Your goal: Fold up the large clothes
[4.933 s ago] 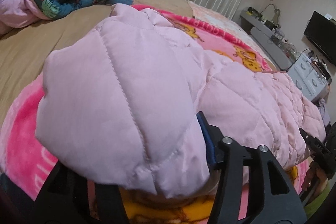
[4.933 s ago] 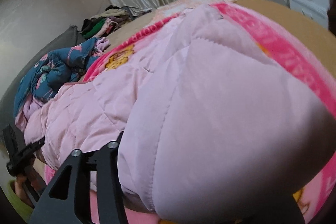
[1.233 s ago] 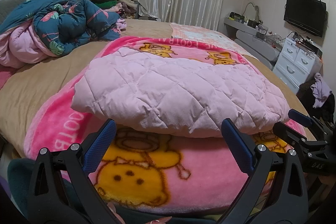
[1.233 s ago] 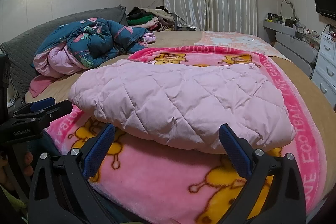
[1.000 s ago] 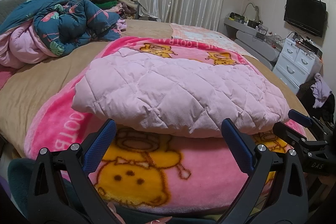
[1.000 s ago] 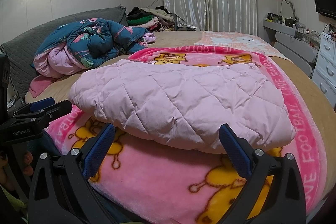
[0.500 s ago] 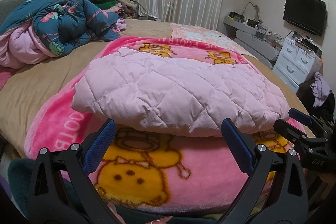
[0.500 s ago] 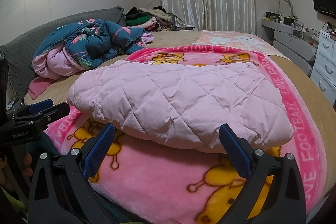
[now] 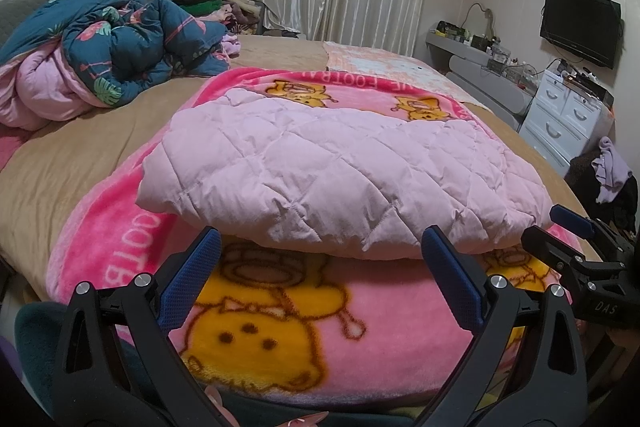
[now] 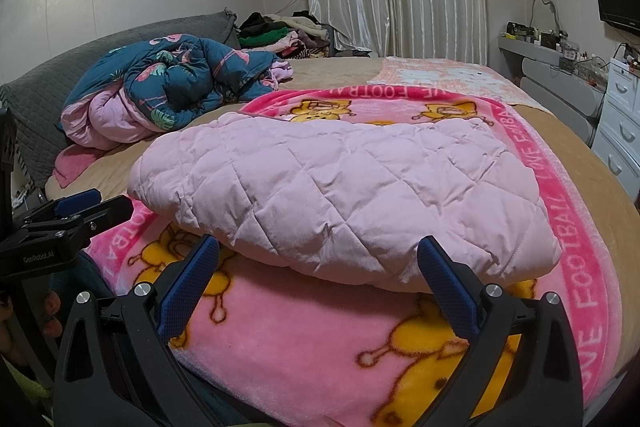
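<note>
A pale pink quilted jacket (image 9: 340,171) lies folded into a thick rectangle on a pink cartoon blanket (image 9: 280,323). It also shows in the right wrist view (image 10: 352,195). My left gripper (image 9: 320,275) is open and empty, held back from the jacket's near edge. My right gripper (image 10: 320,275) is open and empty too, just short of the same edge. Each gripper shows in the other's view: the right one (image 9: 576,239) at the right, the left one (image 10: 80,211) at the left.
A crumpled teal floral duvet (image 9: 120,47) lies at the bed's far left. Piled clothes (image 10: 280,31) sit by the curtains. A white drawer unit (image 9: 568,115), a grey shelf and a wall TV (image 9: 580,23) stand to the right of the bed.
Both grippers, which 4.9 s ago were shut on the jacket, have let go and backed off. In the last second almost nothing moved.
</note>
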